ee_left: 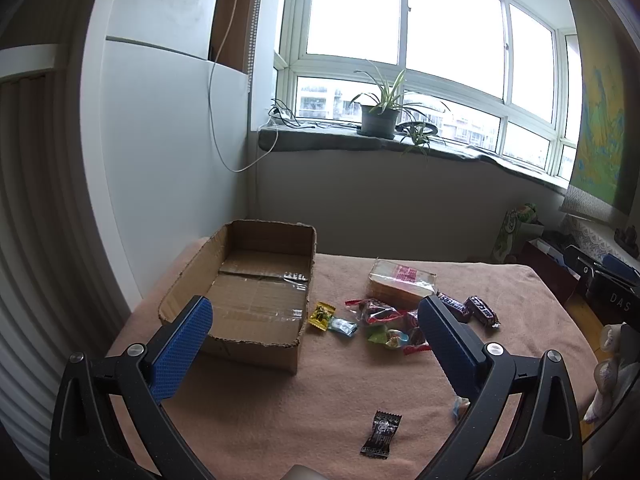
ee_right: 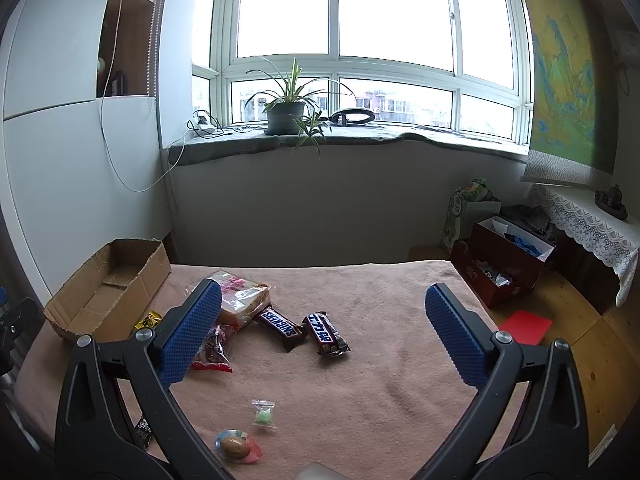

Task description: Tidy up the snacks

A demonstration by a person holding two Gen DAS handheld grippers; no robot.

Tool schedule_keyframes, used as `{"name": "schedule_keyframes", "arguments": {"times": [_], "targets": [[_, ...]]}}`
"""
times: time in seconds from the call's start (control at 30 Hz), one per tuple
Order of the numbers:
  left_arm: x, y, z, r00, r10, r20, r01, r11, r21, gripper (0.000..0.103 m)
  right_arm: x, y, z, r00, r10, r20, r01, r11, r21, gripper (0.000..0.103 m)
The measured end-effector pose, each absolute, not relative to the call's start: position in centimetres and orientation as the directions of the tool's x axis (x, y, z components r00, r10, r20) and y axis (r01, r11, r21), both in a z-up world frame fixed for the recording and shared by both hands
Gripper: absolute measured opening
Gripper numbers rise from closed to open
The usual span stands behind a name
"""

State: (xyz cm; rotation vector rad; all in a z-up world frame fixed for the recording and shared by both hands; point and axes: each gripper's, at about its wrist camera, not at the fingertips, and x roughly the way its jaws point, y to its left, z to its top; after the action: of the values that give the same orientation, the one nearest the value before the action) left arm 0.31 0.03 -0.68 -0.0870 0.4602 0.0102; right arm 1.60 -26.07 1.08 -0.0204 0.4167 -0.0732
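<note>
Two dark Snickers bars (ee_right: 280,328) (ee_right: 326,333), white-blue lettering, lie side by side on pink cloth (ee_right: 380,360). Both sit ahead of right gripper (ee_right: 324,308), between its fingers, untouched. Cardboard box (ee_left: 240,280) far left, nothing inside. Right gripper spread wide, holding nothing; left gripper (ee_left: 316,320) likewise wide, bare

**Both grippers spread wide, holding nothing**

Left gripper (ee_left: 316,320): jaws wide apart, blue textured pads (ee_left: 182,346) facing inward, black linkage arms angled outward below, nothing between the fingers. Right gripper (ee_right: 323,307): same pose, jaws fully parted, blue pads (ee_right: 456,336) bare, pointing forward and slightly down.
</note>
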Motion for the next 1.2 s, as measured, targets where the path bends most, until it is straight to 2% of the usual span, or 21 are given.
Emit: {"name": "schedule_keyframes", "arguments": {"times": [1.2], "targets": [[0.26, 0.33, -0.9, 0.894, -0.016, -0.448, -0.027, 0.996, -0.09, 0.102, 1.85, -25.95, 0.59, 0.91, -0.074, -0.409, 0.064, 0.997, -0.038, 0.103]]}}
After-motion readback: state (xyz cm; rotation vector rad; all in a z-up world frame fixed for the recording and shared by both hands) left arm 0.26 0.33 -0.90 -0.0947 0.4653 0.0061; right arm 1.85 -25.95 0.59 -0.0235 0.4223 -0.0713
